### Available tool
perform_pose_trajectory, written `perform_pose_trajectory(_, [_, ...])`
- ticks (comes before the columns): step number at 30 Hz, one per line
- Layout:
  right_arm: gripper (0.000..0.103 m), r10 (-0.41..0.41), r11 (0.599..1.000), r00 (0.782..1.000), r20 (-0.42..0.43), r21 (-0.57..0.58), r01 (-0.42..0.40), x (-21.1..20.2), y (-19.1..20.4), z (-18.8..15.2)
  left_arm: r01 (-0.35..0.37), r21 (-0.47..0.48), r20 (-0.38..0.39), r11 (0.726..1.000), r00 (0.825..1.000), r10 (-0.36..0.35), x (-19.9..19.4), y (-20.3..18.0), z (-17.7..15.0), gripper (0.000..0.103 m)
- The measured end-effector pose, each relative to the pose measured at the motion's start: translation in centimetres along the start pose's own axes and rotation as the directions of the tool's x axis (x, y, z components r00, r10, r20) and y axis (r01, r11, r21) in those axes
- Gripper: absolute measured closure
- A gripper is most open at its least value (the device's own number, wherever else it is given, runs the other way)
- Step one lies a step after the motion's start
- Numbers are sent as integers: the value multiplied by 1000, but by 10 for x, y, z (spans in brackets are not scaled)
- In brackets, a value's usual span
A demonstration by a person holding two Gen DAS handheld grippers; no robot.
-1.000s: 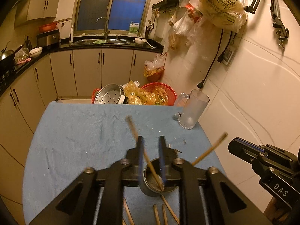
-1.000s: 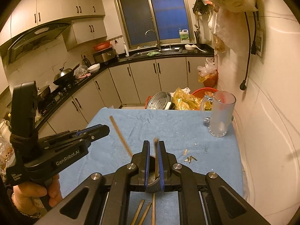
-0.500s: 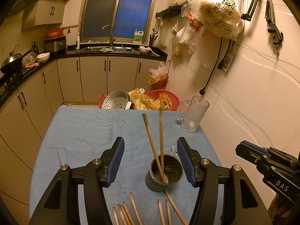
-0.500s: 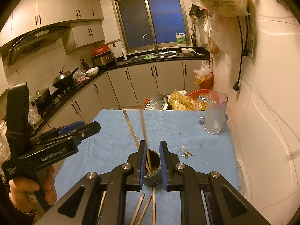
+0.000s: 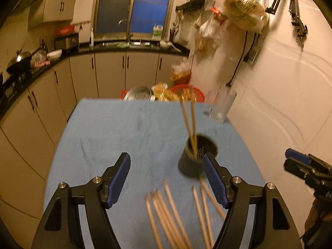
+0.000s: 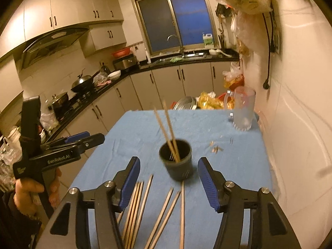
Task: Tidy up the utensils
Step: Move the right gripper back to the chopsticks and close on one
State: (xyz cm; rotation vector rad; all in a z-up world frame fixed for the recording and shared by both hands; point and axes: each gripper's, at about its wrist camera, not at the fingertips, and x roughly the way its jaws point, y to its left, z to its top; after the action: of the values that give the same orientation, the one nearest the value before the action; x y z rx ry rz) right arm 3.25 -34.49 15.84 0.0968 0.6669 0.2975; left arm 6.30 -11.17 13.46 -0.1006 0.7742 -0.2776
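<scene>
Left gripper (image 5: pixel 167 179): jaws opening, pads wide apart, nothing pressed between them. Dark holder cup (image 5: pixel 196 155) stands just ahead of its right pad, two chopsticks (image 5: pixel 189 122) leaning in it. Right gripper (image 6: pixel 168 181): jaws opening too, gripping nothing; cup sits ahead, centred between the pads. Loose chopsticks (image 6: pixel 143 205) lie on the blue cloth (image 6: pixel 132 137) below and between the jaws.

Wooden chopsticks (image 6: pixel 143 201), matt dark cup (image 6: pixel 176 161), seemingly plastic, on blue cloth (image 6: pixel 228 166).
</scene>
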Motion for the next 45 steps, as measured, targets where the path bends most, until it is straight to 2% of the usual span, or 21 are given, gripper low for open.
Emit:
perform_pose_trajectory(4, [42, 30, 999, 999, -28, 16, -30, 1, -4, -27, -42, -34, -34, 999, 999, 41, 3, 28, -29, 30])
perform_pose_trajectory(9, [42, 51, 998, 995, -81, 32, -48, 20, -8, -48, -63, -125, -132, 990, 990, 47, 28, 58, -64, 30])
perform_pose_trajectory(15, [43, 70, 997, 983, -172, 51, -62, 65, -14, -60, -75, -126, -200, 989, 979, 49, 59, 61, -82, 30])
perform_pose_trajectory(21, [54, 107, 990, 964, -242, 111, -82, 105, -23, -69, -79, -95, -245, 992, 968, 53, 84, 53, -90, 32])
perform_pose_trajectory(26, [64, 138, 984, 946, -294, 148, -98, 134, -20, -75, -88, -67, -302, 994, 951, 63, 110, 49, -97, 50])
perform_pose_trajectory(32, [71, 137, 979, 923, -359, 194, -70, 172, -23, -85, -106, -55, -352, 993, 933, 80, 132, 52, -105, 60])
perform_pose_trajectory(36, [76, 133, 974, 912, -388, 223, -48, 193, -29, -89, -106, -50, -348, 993, 934, 82, 135, 54, -102, 62])
perform_pose_trajectory(40, [79, 94, 976, 904, -418, 220, 0, 209, -32, -92, -119, -12, -351, 993, 930, 107, 137, 57, -100, 73])
perform_pose_trajectory(45, [81, 58, 977, 898, -436, 208, 37, 220, -35, -95, -113, -18, -353, 993, 930, 99, 138, 63, -98, 75])
